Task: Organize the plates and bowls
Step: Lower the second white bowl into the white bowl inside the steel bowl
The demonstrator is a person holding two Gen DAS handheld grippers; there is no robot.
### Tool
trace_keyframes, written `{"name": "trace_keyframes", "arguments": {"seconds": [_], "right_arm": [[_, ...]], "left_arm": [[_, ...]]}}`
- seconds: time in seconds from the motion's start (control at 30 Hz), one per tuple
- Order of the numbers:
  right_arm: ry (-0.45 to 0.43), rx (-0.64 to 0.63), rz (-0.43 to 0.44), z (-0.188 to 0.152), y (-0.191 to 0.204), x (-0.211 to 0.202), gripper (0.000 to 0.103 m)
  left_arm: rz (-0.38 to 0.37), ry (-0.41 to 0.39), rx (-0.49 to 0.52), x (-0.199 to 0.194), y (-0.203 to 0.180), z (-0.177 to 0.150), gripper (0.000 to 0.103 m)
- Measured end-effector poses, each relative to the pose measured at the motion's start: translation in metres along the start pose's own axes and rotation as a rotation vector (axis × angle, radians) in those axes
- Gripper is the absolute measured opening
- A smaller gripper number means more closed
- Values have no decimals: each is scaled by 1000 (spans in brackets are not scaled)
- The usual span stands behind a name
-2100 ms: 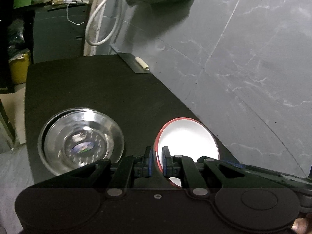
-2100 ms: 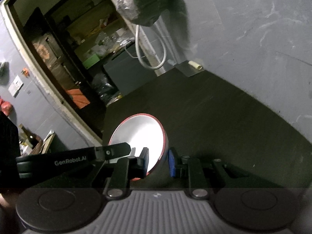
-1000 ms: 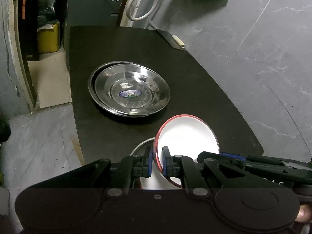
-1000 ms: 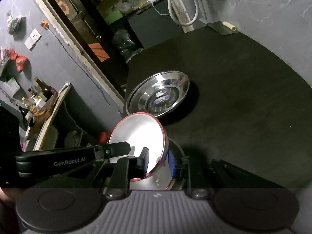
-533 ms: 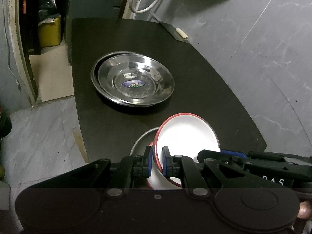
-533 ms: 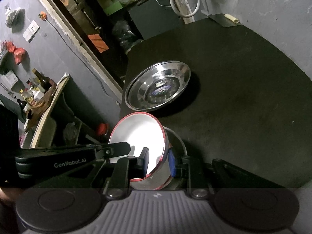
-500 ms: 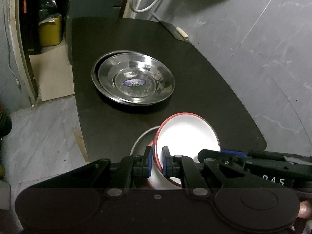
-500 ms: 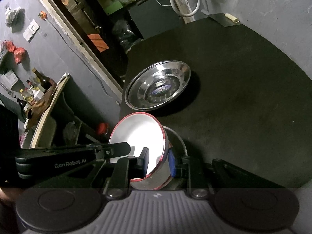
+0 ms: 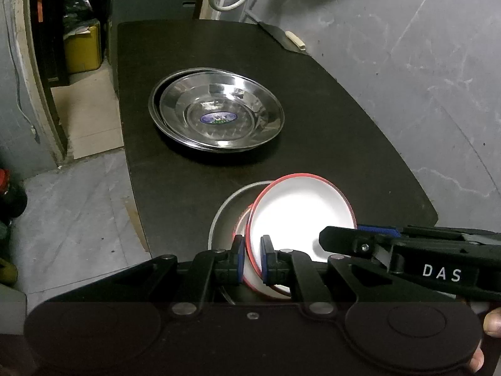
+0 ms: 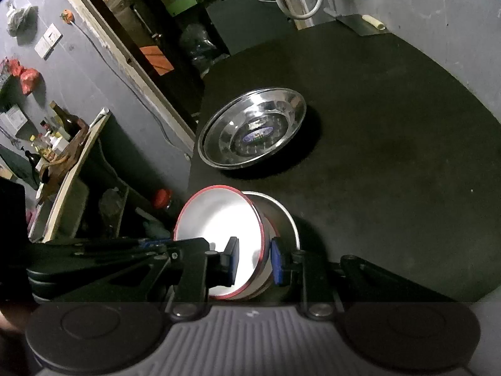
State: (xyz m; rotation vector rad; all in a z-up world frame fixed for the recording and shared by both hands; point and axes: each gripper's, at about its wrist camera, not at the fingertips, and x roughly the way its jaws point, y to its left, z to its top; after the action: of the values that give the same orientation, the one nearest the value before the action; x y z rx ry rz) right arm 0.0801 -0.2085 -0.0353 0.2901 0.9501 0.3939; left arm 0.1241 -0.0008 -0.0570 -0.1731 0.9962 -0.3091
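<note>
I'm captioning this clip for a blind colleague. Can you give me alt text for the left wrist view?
The left gripper pinches the rim of a white, red-rimmed bowl, held tilted over a steel bowl on the black table. The right gripper grips its opposite rim, and stacked steel plates sit farther back.

Dim, fisheye-warped frames; the white bowl [image 9: 300, 210] glares overexposed, with dark vignetted corners.

Both fisheye cameras sit just behind their fingers, close over the near edge of the dark bench [image 9: 194, 163], looking forward and down along it. The left view faces the far edge and grey marbled wall; the right view tilts toward the left edge and doorway. Both share the red-rimmed white bowl [image 9: 300, 213] [image 10: 219, 219] and stacked shiny steel plates [image 9: 219, 119] [image 10: 253, 131].
</note>
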Motion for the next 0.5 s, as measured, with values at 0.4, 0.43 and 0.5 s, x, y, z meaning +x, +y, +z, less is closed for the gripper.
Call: {"name": "trace_keyframes", "arguments": {"seconds": [0.4, 0.43, 0.5], "right_arm": [[23, -3, -6, 0, -2, 1, 26], [25, -4, -6, 1, -2, 1, 26], [27, -6, -6, 1, -1, 1, 26]], "left_arm": [[12, 26, 6, 8, -7, 1, 10], [12, 26, 6, 8, -7, 1, 10], [12, 27, 4, 9, -7, 2, 10]]}}
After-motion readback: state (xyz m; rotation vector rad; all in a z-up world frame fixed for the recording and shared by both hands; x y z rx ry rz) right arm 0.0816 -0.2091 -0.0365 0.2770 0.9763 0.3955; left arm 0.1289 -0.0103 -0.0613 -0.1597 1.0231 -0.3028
